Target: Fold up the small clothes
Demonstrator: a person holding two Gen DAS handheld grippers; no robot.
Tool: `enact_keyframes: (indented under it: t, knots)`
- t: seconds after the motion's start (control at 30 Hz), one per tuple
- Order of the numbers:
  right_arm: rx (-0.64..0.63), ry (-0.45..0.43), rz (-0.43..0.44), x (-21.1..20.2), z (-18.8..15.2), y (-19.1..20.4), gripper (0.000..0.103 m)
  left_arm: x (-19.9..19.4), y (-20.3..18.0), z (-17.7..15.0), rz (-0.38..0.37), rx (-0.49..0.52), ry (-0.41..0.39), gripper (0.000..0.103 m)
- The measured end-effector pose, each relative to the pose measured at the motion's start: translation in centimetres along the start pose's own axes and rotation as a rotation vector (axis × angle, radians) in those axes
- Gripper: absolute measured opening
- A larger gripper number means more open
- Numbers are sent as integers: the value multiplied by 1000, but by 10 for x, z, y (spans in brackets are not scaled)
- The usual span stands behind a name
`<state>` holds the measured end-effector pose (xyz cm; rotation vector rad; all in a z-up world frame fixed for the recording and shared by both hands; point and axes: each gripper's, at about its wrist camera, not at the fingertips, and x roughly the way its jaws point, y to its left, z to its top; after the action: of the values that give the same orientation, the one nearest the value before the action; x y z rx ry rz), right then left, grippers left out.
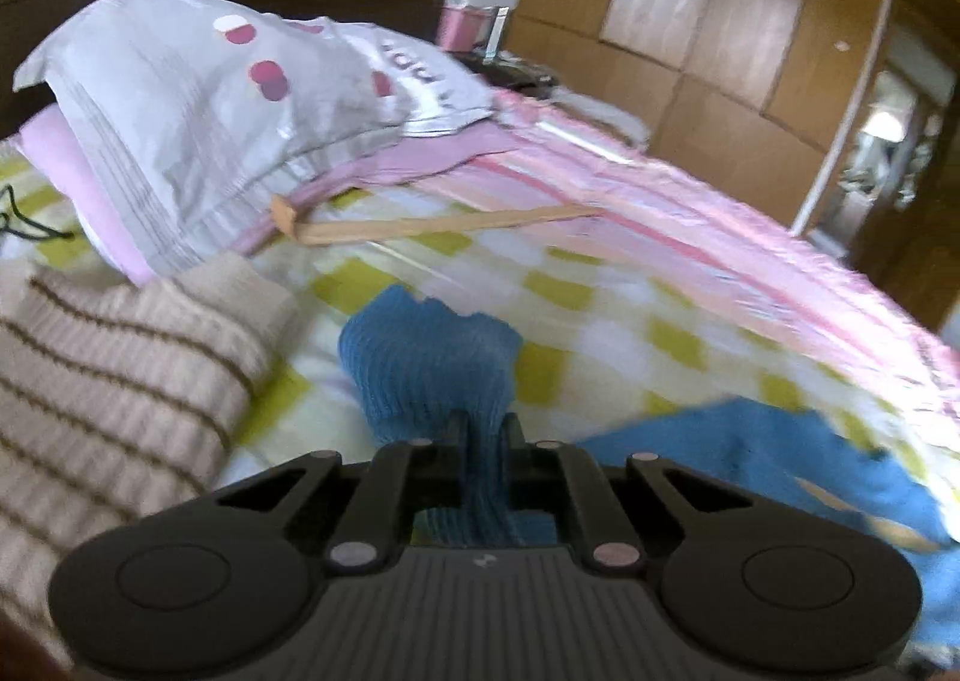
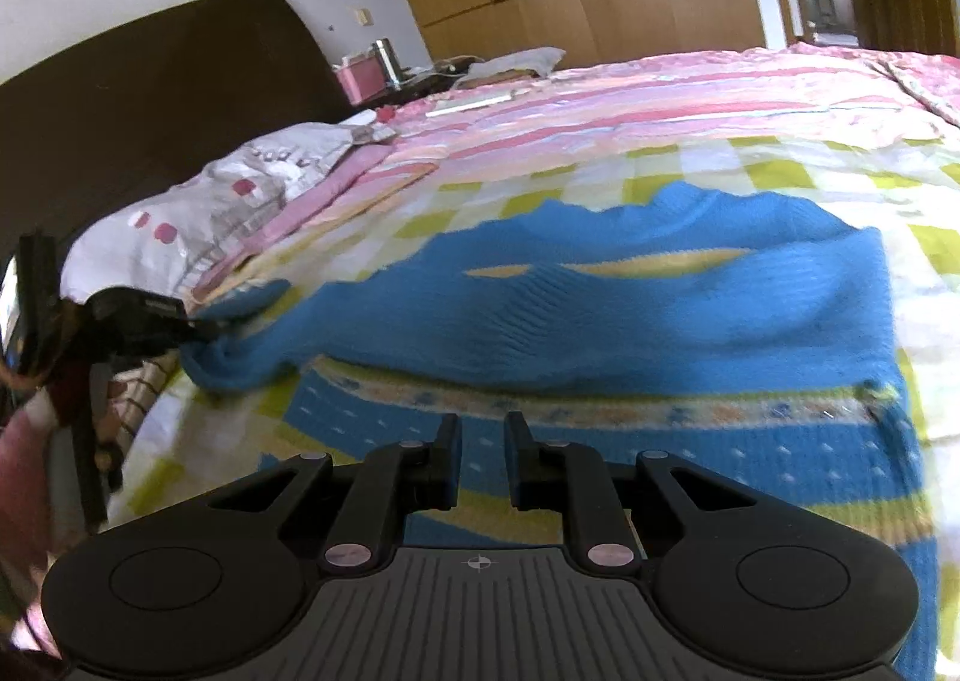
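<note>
Left tongs (image 1: 485, 429) are clamped on the blue sweater's sleeve (image 1: 429, 357), cuff bunched just beyond the tips at centre frame, over the checked bed (image 1: 600, 321). In the right view the blue sweater (image 2: 660, 309) lies broad across the middle, long axis running left to right, sleeve trailing off to the left tongs (image 2: 180, 321) at the left edge. Right tongs (image 2: 483, 435) hover over the patterned hem at lower centre, slightly parted, gripping nothing. The sleeve looks set to fold rightward across the body, so the left hand leads. A striped beige knit (image 1: 108, 381) sits at the left.
</note>
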<state>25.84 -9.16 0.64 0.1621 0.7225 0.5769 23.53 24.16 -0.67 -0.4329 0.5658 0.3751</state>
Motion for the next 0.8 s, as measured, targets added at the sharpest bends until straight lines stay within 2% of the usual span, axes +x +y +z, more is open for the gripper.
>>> enact_keyframes:
  t: [0.1, 0.23, 0.37, 0.57, 0.8]
  knots:
    - [-11, 27, 77, 18, 17, 18, 17, -10, -3, -12, -40, -22, 15, 16]
    - [-14, 89, 169, 58, 43, 52, 20, -10, -2, -22, -52, -11, 20, 16]
    - [51, 151, 229, 103, 62, 78, 23, -9, 9, -23, -78, -23, 28, 16]
    - [184, 228, 248, 168, 68, 98, 24, -6, 18, -25, -65, 8, 28, 16]
    - [185, 252, 215, 198, 70, 113, 32, -5, 23, -24, -79, 3, 34, 16]
